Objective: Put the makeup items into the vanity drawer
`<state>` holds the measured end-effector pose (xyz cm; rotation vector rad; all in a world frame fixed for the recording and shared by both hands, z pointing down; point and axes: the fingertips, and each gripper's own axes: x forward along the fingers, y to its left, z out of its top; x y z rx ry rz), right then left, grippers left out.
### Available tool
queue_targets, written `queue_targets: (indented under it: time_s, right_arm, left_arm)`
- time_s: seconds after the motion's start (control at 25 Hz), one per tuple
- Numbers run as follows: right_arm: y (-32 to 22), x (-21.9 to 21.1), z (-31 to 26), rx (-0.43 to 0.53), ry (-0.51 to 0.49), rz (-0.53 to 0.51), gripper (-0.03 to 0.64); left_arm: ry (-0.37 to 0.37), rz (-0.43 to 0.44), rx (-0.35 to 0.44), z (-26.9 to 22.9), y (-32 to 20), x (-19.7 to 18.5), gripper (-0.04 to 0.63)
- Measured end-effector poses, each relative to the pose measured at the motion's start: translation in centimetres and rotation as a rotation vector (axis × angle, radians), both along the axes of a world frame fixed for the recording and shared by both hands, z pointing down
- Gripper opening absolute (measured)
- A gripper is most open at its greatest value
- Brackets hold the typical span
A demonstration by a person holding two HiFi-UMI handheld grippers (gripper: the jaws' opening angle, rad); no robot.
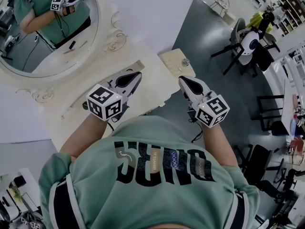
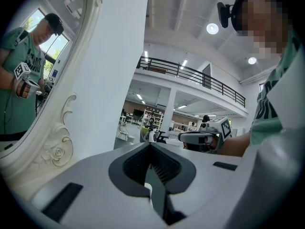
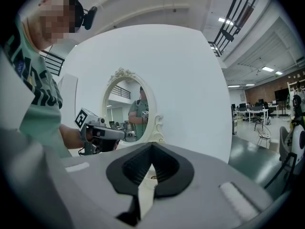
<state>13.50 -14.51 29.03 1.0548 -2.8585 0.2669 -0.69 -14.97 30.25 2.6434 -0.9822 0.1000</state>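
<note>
The cream vanity top [image 1: 147,92] lies below me, with its oval mirror [image 1: 47,56] at the upper left. My left gripper [image 1: 137,75] hovers over the vanity top with its jaws shut and nothing between them. My right gripper [image 1: 183,79] hangs just off the vanity's right edge, also shut and empty. A cream panel with a knob [image 1: 185,61] sits beyond it. In the left gripper view the shut left gripper [image 2: 151,145] points past the mirror frame [image 2: 57,147] toward the right gripper [image 2: 202,136]. I cannot pick out any makeup item for certain.
Grey floor [image 1: 209,56] spreads to the right, with dark chairs [image 1: 269,113] and a white, rounded machine [image 1: 249,41]. A white wall [image 3: 190,89] stands behind the mirror [image 3: 131,111]. My green shirt fills the lower part of the head view.
</note>
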Motion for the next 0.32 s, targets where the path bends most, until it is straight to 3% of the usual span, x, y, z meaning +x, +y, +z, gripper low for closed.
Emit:
queue_targets:
  time_s: [0.32]
  right_arm:
    - [-0.23,0.07,-0.37,0.004,-0.001,-0.005,0.008]
  left_arm:
    - [0.002,-0.002,0.002,-0.4,-0.18,0.16,0.003]
